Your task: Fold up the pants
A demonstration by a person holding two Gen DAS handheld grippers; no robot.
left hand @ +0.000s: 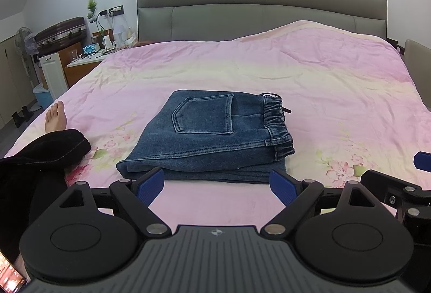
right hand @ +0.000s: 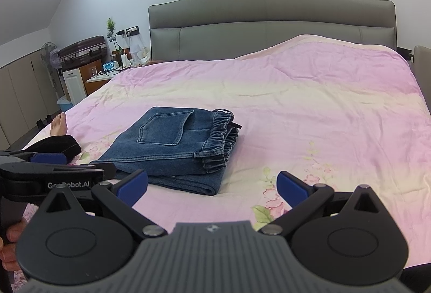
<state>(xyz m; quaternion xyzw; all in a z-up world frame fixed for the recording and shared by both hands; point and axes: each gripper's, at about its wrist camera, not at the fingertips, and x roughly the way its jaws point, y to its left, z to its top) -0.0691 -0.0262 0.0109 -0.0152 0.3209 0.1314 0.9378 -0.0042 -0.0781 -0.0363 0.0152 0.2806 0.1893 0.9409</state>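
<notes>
The pants (left hand: 207, 135) lay folded into a compact denim stack on the pink bedspread (left hand: 336, 93), back pocket up, waistband (left hand: 277, 126) toward three o'clock and the folded edge toward nine. From the left claw (left hand: 216, 185) the stack sat dead ahead at twelve o'clock, just beyond its tips; from the right claw (right hand: 212, 186) it lay at about eleven, so the left was the nearer. Both claws stood wide apart, holding nothing, clear of the cloth. The stack's long axis ran roughly three to nine. A person's trouser leg (left hand: 45, 150) and bare foot (left hand: 56, 115) lay near at nine o'clock; open bed stretched toward twelve and three. The folding looked finished.
</notes>
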